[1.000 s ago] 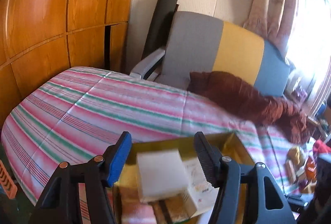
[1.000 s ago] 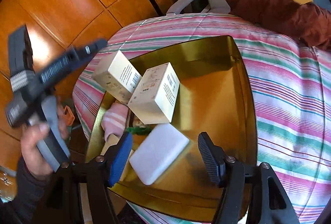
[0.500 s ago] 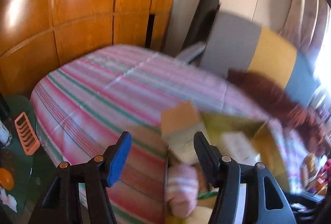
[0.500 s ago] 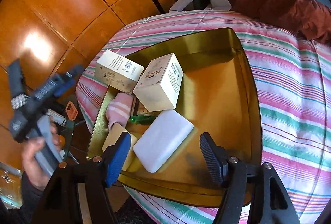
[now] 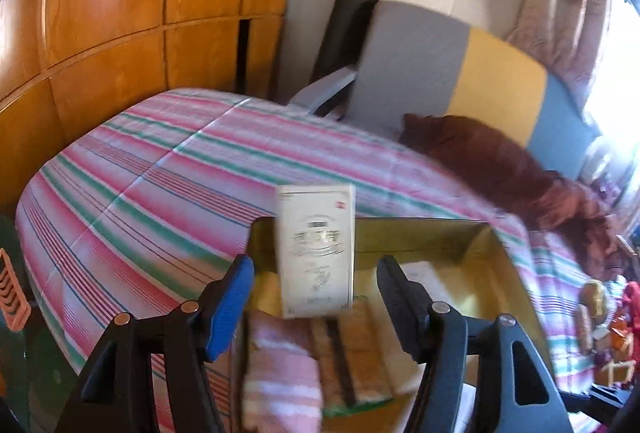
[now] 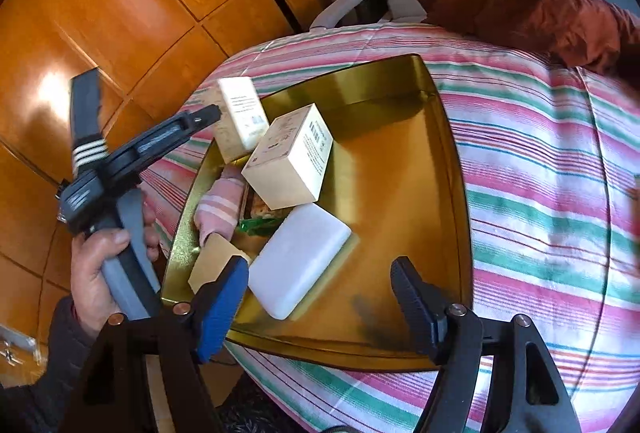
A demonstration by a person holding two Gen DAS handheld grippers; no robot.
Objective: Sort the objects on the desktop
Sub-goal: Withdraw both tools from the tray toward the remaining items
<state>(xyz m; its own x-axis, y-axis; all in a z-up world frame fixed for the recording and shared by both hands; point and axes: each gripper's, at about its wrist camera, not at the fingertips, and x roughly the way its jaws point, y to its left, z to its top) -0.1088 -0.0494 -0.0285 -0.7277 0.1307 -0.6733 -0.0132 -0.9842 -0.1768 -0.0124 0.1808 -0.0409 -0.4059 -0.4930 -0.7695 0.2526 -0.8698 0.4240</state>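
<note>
Both claws over the gold tray, empty, lining up on the boxes

From the left: the left claw point(image 5: 314, 291) has just been widening and stands open; the tall cream box point(image 5: 316, 251) stands between and just beyond its tips, untouched, at the tray's near-left rim, so square up on its 2 narrow sides and go deeper before closing. The right claw point(image 6: 320, 289) has also been opening, gripping nothing, with the white slab point(image 6: 298, 259) just ahead of its blue left pad, flat in the gold tray point(image 6: 400, 193) on the striped surface point(image 6: 540, 173).
</note>
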